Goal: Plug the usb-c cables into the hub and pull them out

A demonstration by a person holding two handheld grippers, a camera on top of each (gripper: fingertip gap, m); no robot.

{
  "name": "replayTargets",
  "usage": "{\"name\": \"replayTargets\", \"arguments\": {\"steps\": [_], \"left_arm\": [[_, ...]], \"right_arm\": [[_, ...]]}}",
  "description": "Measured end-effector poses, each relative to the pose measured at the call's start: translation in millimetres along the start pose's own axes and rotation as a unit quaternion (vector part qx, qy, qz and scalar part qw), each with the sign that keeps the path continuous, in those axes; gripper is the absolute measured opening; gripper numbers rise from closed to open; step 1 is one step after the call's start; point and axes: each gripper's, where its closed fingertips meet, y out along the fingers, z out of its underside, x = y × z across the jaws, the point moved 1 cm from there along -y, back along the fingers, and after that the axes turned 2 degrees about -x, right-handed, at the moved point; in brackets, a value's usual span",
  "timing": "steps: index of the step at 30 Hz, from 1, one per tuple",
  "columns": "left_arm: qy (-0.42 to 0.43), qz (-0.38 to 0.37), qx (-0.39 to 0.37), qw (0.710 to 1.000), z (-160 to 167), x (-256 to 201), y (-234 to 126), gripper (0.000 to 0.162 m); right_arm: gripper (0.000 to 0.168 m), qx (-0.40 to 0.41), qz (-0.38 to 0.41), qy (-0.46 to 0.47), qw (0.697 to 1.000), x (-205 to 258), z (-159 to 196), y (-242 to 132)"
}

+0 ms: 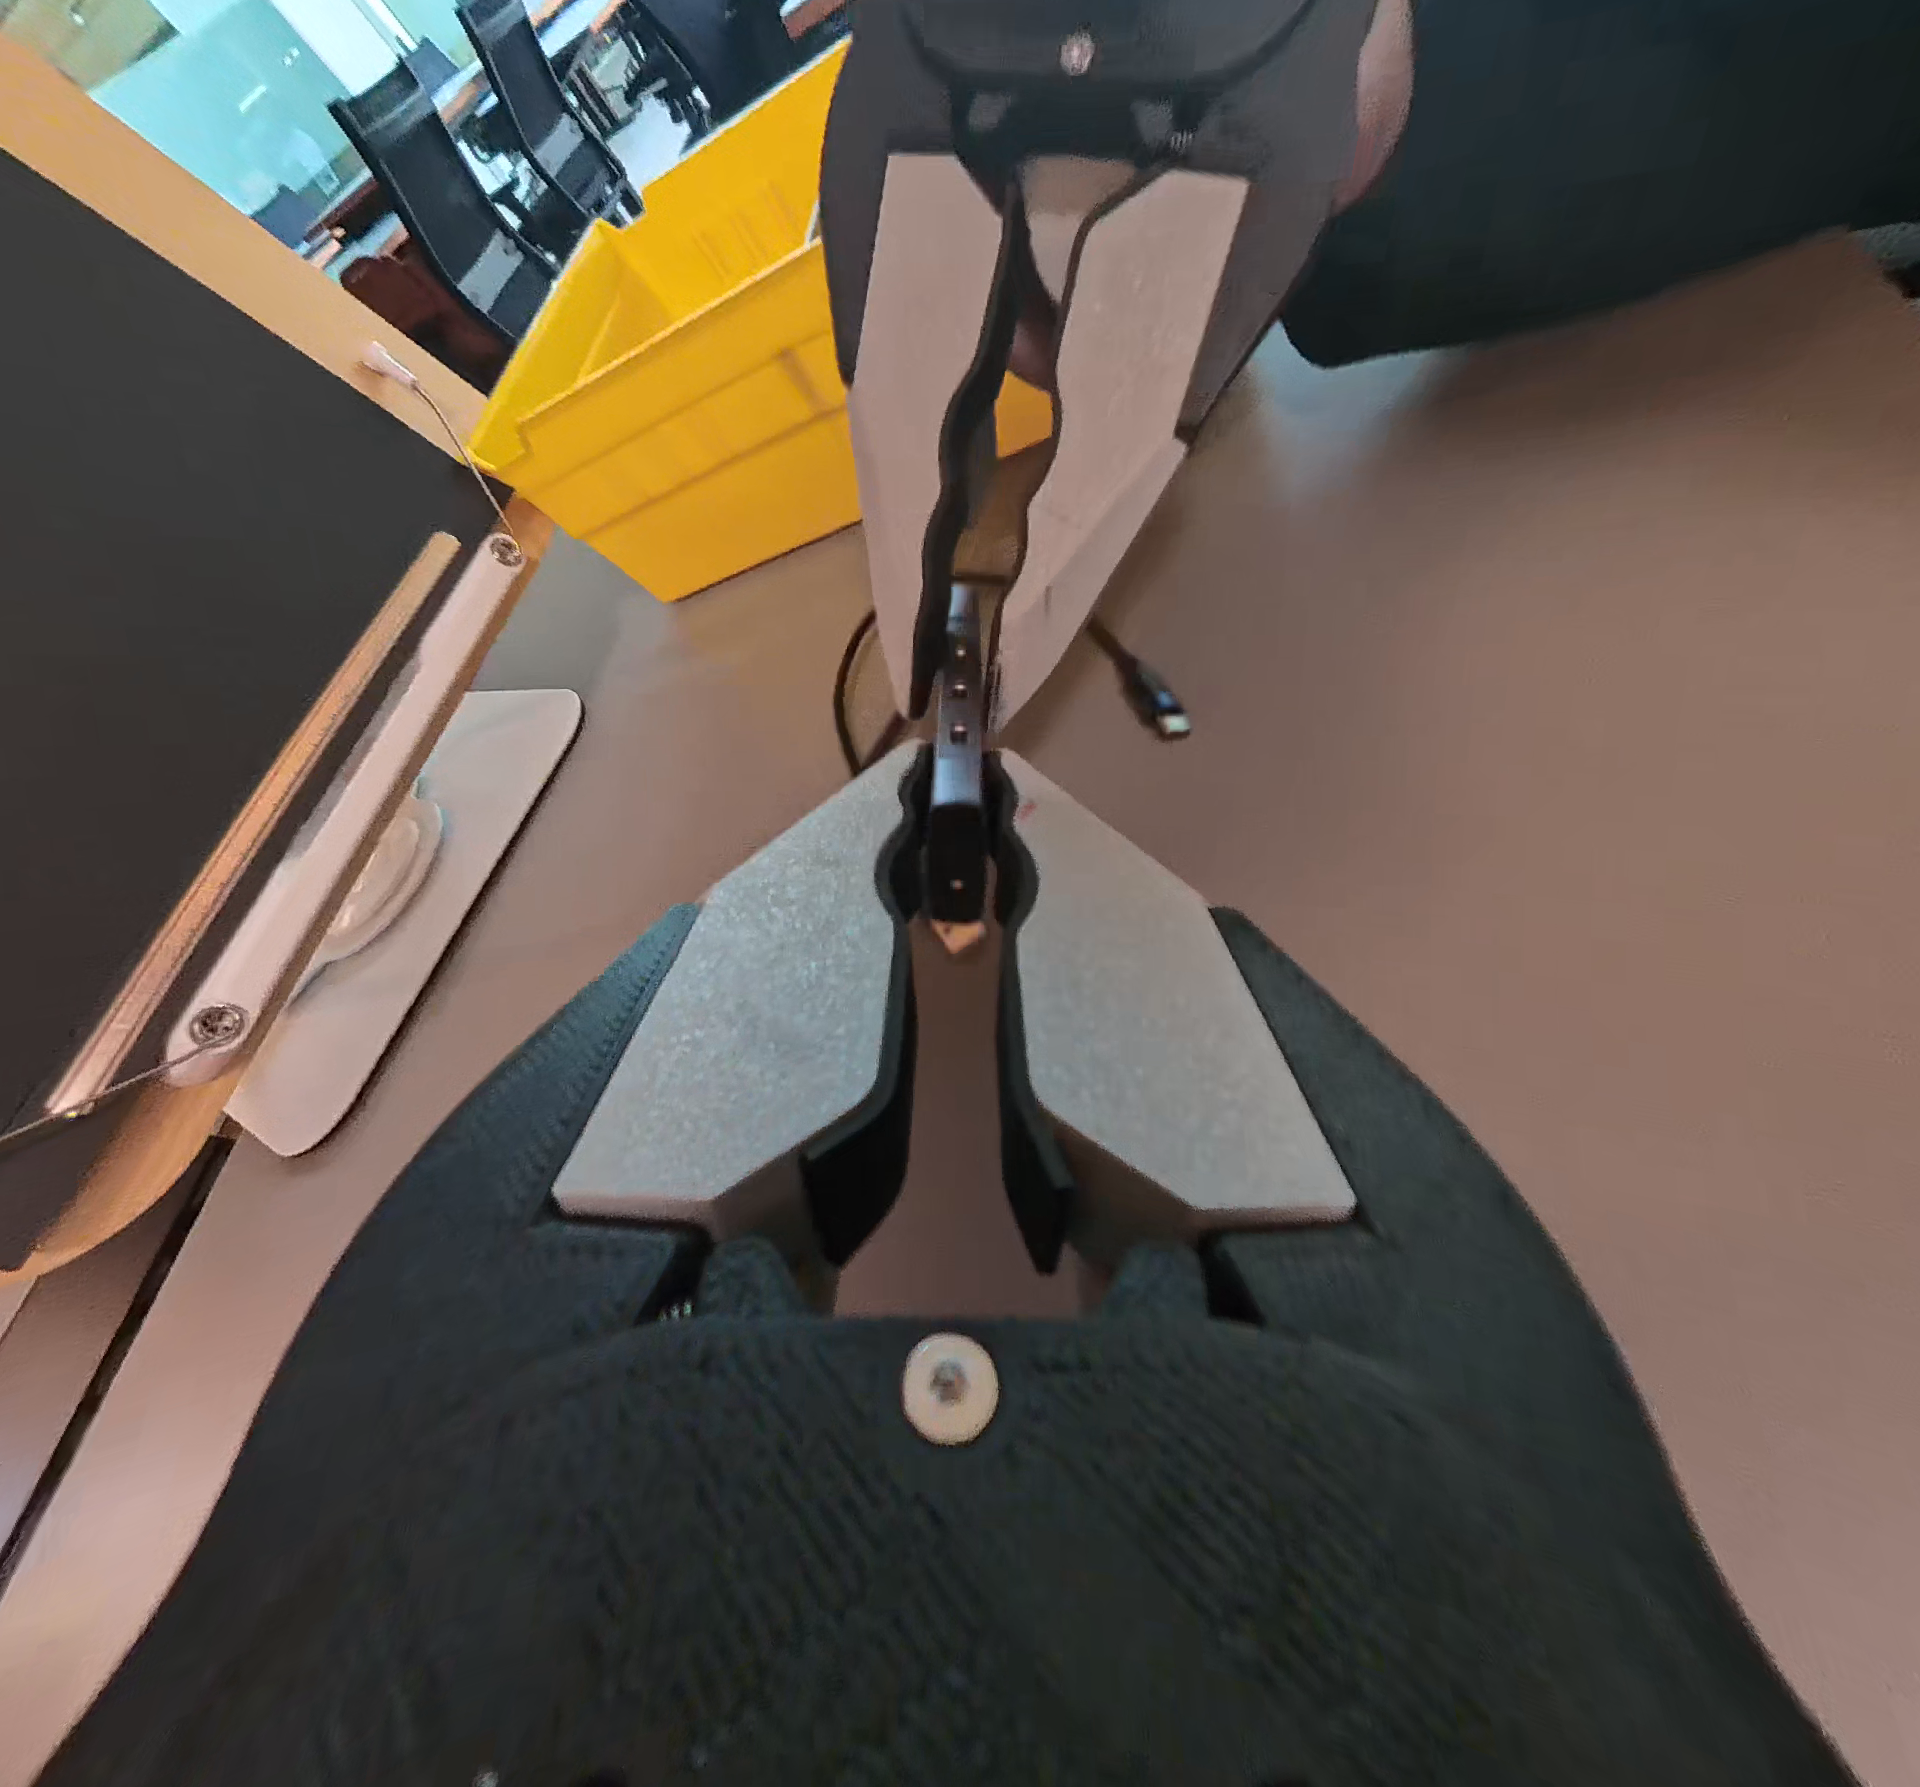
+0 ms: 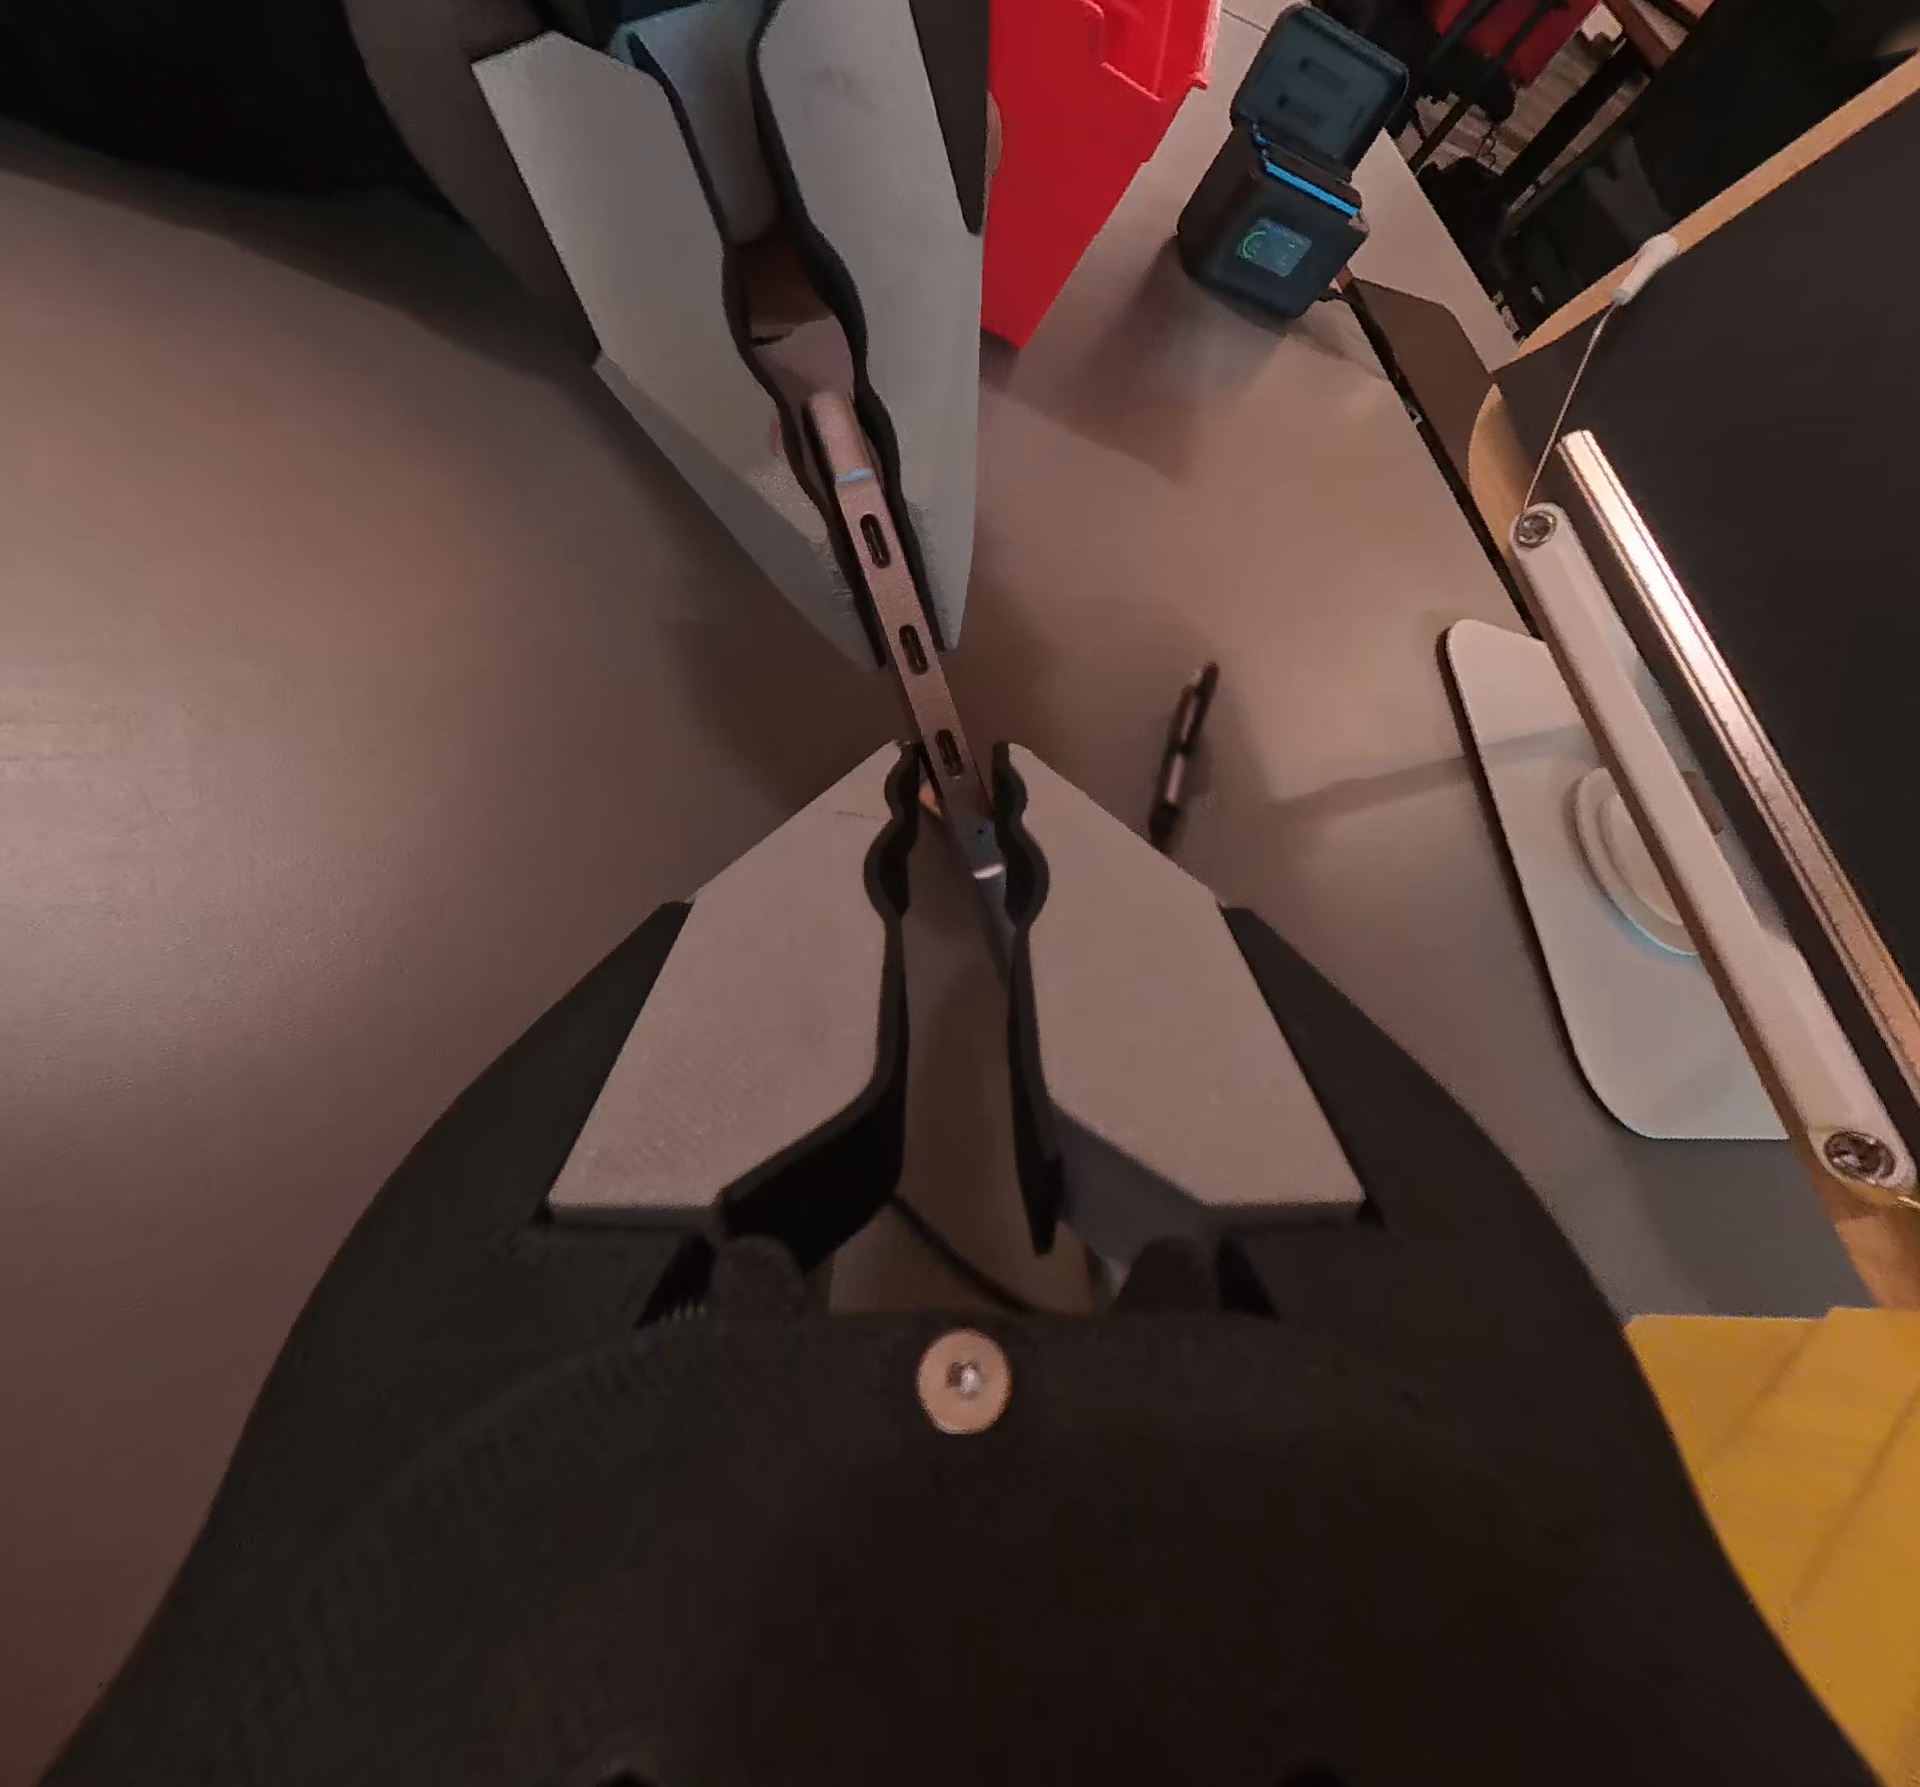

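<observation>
A slim grey USB-C hub (image 1: 958, 802) is held off the table between both grippers, which face each other. My left gripper (image 1: 958, 761) is shut on one end of it. My right gripper (image 2: 954, 755) is shut on the other end, and it also shows in the left wrist view (image 1: 958, 714). The hub's edge with several ports (image 2: 896, 594) faces the right wrist view. A loose USB-C cable plug (image 1: 1164, 714) lies on the table beside the hub, also seen in the right wrist view (image 2: 1184, 750). A thin black cable (image 2: 935, 1259) runs under my right gripper.
A yellow bin (image 1: 675, 387) stands behind the right gripper. A red bin (image 2: 1091, 75) and a black device with a small screen (image 2: 1278, 220) stand behind the left one. A monitor (image 1: 208, 594) on a white stand base (image 1: 416, 906) lines the table's side. A dark sleeve (image 1: 1610, 127) rests on the table. My left and right fingertips are right by each other.
</observation>
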Motion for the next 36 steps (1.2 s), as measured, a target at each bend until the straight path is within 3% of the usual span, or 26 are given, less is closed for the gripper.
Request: {"name": "replayTargets", "arguments": {"steps": [7, 14, 20, 27, 30, 32, 36], "left_arm": [[0.039, -0.017, 0.014, 0.999, 3, 0, 4, 0.007], [0.062, -0.008, 0.034, 0.997, 18, 1, -3, 0.006], [0.08, 0.008, 0.049, 0.996, 26, -3, -5, 0.007], [0.089, 0.005, 0.051, 0.995, 25, -4, -6, 0.007], [0.102, -0.009, 0.048, 0.994, 22, 0, -9, 0.007], [0.106, -0.019, 0.039, 0.993, 17, 4, -12, 0.007], [0.11, -0.05, 0.033, 0.992, 13, 15, -17, 0.007]], "right_arm": [[0.012, 0.031, 0.013, 0.008, 0.999, -3, 10, 6], [0.03, 0.075, 0.004, 0.06, 0.995, 3, 16, -14], [0.027, 0.215, -0.017, -0.019, 0.976, 18, 42, -28], [0.03, 0.313, -0.073, -0.123, 0.939, 15, 66, -22], [0.026, 0.348, -0.083, -0.146, 0.922, 4, 79, -16], [0.004, 0.337, -0.106, -0.167, 0.921, 6, 83, -11], [0.002, 0.285, -0.125, -0.169, 0.935, 11, 76, -4]]}}
